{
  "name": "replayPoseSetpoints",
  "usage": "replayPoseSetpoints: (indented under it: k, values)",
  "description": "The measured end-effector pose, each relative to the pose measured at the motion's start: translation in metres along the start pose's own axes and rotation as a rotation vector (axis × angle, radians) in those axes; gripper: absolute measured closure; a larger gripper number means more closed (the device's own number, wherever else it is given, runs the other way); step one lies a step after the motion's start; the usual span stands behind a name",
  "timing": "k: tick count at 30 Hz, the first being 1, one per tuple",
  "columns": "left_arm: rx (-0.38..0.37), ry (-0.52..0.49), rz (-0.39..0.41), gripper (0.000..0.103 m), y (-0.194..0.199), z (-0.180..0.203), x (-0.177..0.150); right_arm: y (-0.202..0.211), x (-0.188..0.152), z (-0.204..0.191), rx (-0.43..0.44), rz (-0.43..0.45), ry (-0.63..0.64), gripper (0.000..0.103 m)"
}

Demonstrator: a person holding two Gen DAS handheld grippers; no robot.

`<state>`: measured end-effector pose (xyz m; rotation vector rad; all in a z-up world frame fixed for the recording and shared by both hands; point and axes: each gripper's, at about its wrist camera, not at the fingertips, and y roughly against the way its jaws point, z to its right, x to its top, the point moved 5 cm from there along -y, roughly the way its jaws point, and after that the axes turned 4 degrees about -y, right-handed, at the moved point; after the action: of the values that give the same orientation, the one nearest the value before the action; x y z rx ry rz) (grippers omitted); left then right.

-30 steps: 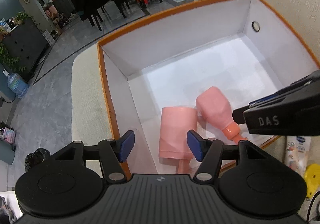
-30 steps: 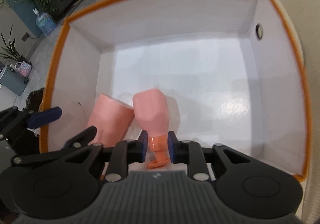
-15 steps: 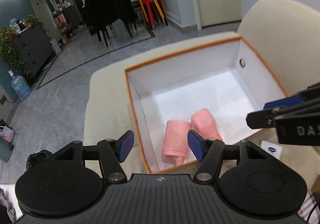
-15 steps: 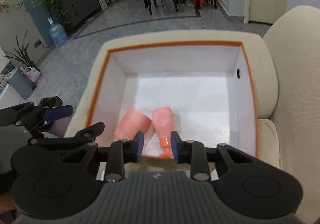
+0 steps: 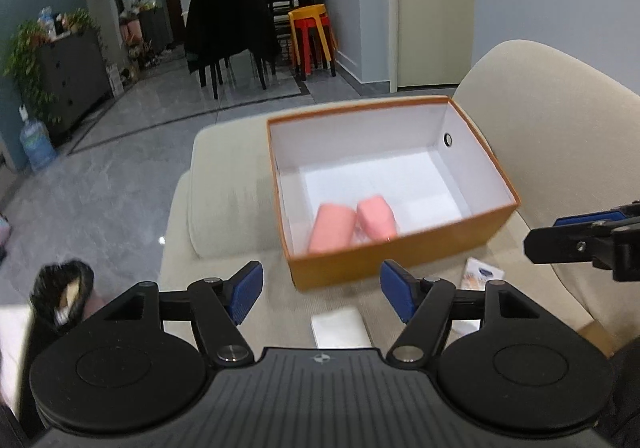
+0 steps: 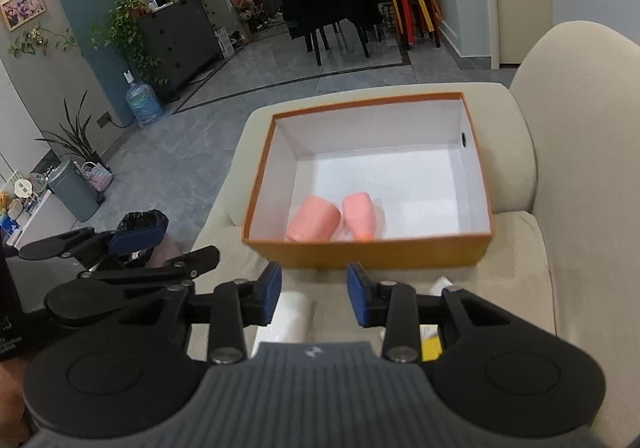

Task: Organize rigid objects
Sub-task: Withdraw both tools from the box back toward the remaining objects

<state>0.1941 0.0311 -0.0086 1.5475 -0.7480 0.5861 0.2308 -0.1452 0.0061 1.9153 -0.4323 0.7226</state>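
An orange box point(image 6: 370, 250) with a white interior is seen in the centre of both views, set on a beige sofa point(image 6: 560, 288). Inside it, toward the lower left of its floor, a pink cup point(image 6: 314, 223) and a pink bottle point(image 6: 360, 214) are laid on their sides, just beside each other; whether they touch cannot be told. The bottle's orange cap is turned toward the near wall. The left gripper point(image 5: 322, 290) is shown at the bottom of its own view with its jaws spread and opening, nothing between them. The right gripper point(image 6: 314, 298) is held at the bottom of its view with a narrower gap, its jaws also opening and nothing pinched. A white packet point(image 5: 340, 328) is seen on the cushion below the box, and a small printed carton point(image 5: 478, 274) lies at the lower right of the left view.
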Motion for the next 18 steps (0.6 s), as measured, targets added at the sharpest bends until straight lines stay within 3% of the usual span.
replayPoseSetpoints:
  k: [9,18]
  values:
    - [-0.039,0.103,-0.048,0.022,0.011,-0.004,-0.062,0.013,-0.065,0.021,-0.062,-0.029,-0.016,0.066]
    - [-0.059,0.123,-0.108,0.022,0.002,0.008,-0.103,0.010,-0.111,0.065,-0.165,-0.079,-0.038,0.063]
